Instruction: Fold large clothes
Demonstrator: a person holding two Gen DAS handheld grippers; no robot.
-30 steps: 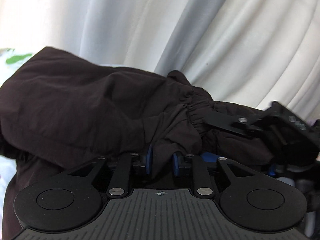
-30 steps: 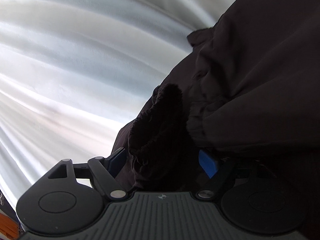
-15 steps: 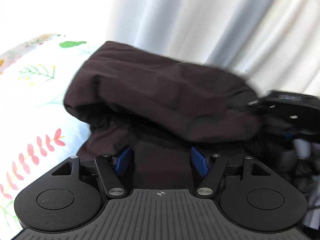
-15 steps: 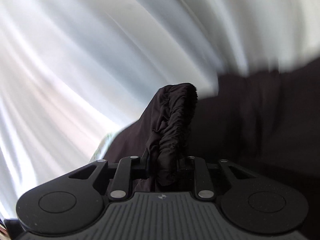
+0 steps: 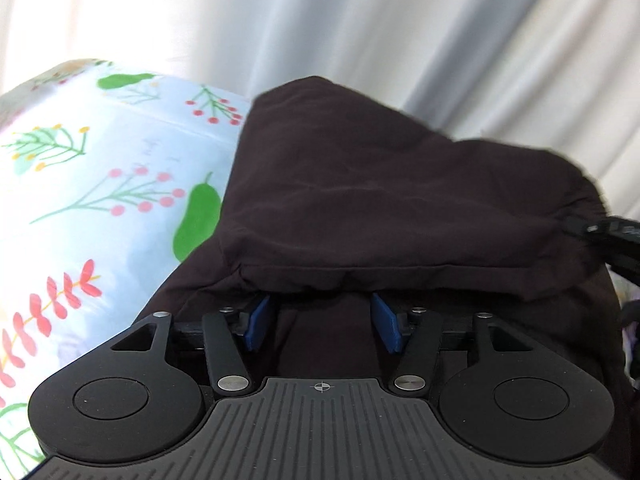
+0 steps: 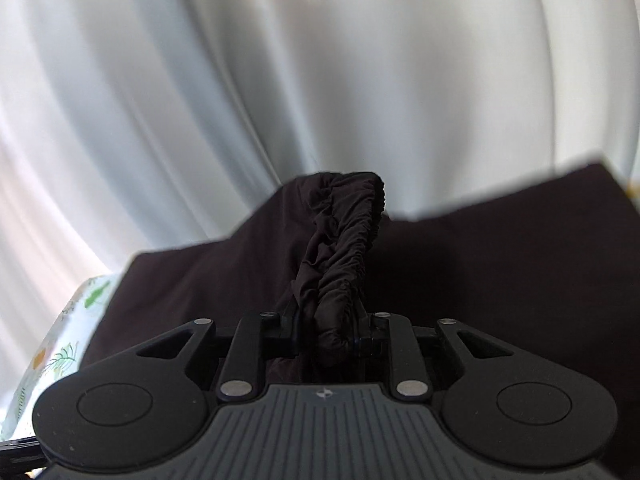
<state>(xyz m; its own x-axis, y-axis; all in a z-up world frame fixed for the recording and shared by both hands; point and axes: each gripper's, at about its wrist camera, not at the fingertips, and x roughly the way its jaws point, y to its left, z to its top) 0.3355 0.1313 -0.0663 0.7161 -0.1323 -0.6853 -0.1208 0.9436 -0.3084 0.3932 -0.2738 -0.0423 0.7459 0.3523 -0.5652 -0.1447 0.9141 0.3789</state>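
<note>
A dark brown garment (image 5: 400,200) lies bunched on a floral bedsheet (image 5: 100,180). A folded layer of it hangs over the tips of my left gripper (image 5: 322,312). Its blue pads (image 5: 258,322) stand apart and are closing, with dark cloth lying between them but not pinched. My right gripper (image 6: 328,332) is shut on the garment's gathered elastic edge (image 6: 344,240), which stands up from the jaws above the rest of the cloth (image 6: 500,260). In the left wrist view the right gripper (image 5: 608,232) shows at the right edge, at the garment's puckered end.
Pale pleated curtains (image 5: 360,20) fill the background behind the bed in both views (image 6: 320,60). Bare floral sheet (image 6: 64,340) shows left of the garment.
My left gripper let go of the cloth, opened wide and drew back, then narrowed slightly. My right gripper shut on the elastic edge, rolled upright and lifted it.
</note>
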